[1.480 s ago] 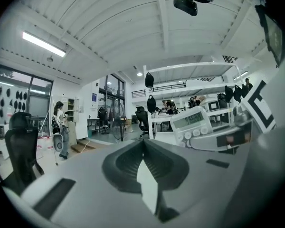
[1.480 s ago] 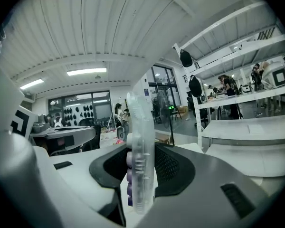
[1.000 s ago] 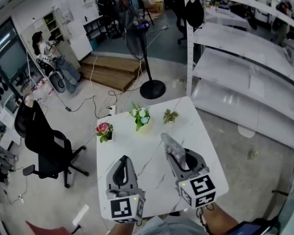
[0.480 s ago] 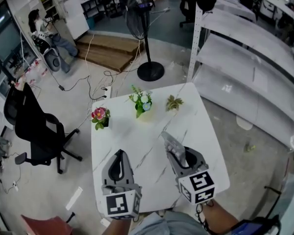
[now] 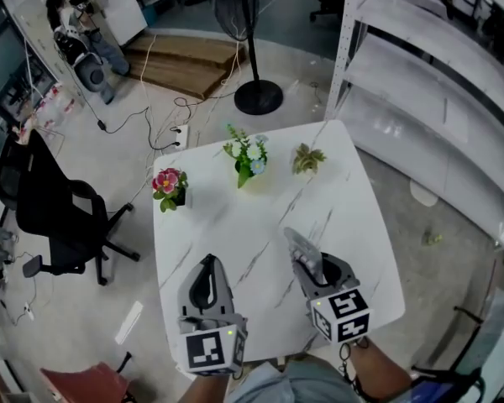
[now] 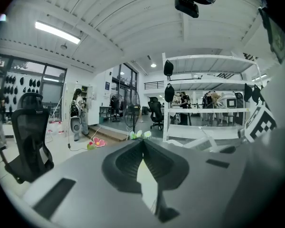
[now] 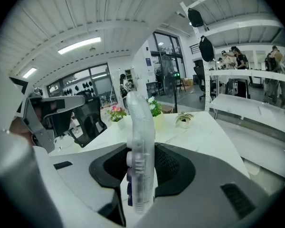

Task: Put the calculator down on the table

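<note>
The calculator is a clear plastic slab with purple keys. It stands on edge between the pads of my right gripper, which is shut on it. In the head view the calculator sticks out forward from the right gripper over the near right part of the white marble table. My left gripper hovers over the table's near left part, its jaws meeting at the tips with nothing between them. In the left gripper view, that left gripper points across the table toward the plants.
Three small potted plants stand along the table's far side: pink flowers, white and blue flowers and a green sprig. A black office chair is to the left, a fan stand beyond, white shelving to the right.
Both grippers have sunk closer to the tabletop, and the right one has tipped further downward. The calculator stays gripped in the right gripper. The left jaws are unchanged.
</note>
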`<state>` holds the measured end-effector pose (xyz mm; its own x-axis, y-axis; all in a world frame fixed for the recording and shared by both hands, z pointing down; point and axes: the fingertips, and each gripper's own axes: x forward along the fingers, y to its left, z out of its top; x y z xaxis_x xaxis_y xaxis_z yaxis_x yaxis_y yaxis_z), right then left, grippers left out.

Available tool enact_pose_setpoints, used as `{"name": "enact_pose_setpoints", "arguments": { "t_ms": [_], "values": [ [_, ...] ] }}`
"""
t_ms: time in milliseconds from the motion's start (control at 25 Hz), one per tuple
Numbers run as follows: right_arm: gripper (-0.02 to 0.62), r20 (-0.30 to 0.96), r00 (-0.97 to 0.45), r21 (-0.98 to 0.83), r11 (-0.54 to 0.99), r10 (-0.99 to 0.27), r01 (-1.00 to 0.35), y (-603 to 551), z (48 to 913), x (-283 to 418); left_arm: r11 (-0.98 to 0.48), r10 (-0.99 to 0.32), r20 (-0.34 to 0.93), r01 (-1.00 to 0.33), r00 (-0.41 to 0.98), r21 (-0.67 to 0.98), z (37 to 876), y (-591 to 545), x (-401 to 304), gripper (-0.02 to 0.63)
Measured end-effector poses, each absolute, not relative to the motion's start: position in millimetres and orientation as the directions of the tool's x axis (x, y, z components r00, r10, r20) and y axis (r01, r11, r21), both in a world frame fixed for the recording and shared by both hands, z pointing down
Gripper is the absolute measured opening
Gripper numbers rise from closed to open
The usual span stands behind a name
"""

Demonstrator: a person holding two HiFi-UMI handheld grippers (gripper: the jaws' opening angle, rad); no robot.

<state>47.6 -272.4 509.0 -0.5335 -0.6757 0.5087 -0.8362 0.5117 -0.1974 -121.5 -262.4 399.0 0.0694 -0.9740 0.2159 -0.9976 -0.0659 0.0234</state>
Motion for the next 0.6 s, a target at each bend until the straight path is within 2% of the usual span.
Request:
{"name": "enact_pose_setpoints", "arguments": {
  "t_ms": [600],
  "values": [
    [0.147, 0.655, -0.486, -0.268, 0.424, -0.579, -0.865, -278, 589, 47, -0.055, -0.957, 0.283, -0.997, 0.066, 0.05, 434, -279, -134, 0.008]
  ]
}}
